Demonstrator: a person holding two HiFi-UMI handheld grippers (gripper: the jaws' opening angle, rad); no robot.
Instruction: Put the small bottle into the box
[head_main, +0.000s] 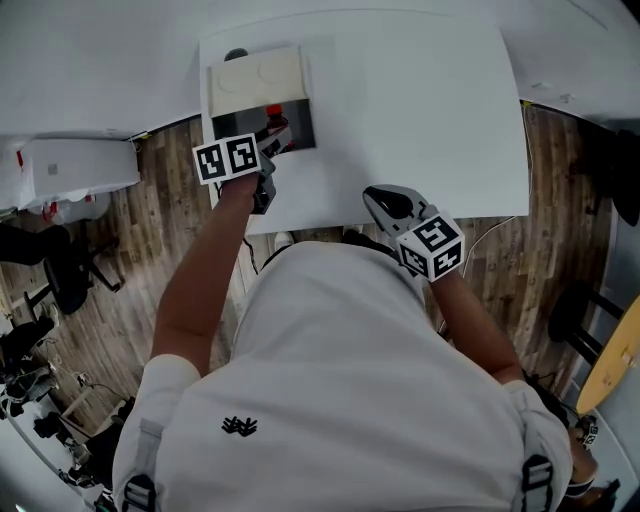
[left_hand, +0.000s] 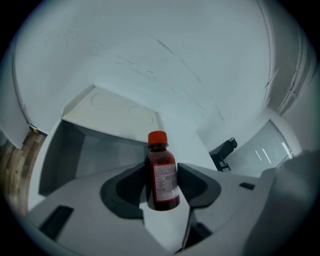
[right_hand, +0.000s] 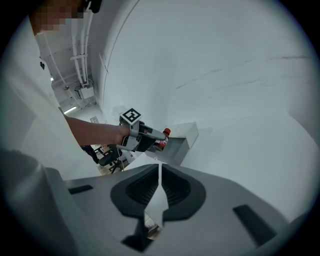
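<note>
A small dark-red bottle (left_hand: 162, 175) with a red cap and a white label stands upright between the jaws of my left gripper (left_hand: 161, 192), which is shut on it. In the head view the bottle (head_main: 273, 112) hangs over the open box (head_main: 300, 120) at the table's far left, its cream lid (head_main: 255, 78) folded back. In the left gripper view the box's grey inside (left_hand: 95, 152) lies just behind the bottle. My right gripper (right_hand: 160, 186) is shut on nothing and hovers at the table's near edge (head_main: 385, 205), looking toward the box (right_hand: 181, 142).
The white table (head_main: 420, 110) stretches bare to the right of the box. Wooden floor (head_main: 150, 230) lies around it, with a white cabinet (head_main: 70, 170) and a dark chair (head_main: 60, 270) at the left. The person's torso fills the lower head view.
</note>
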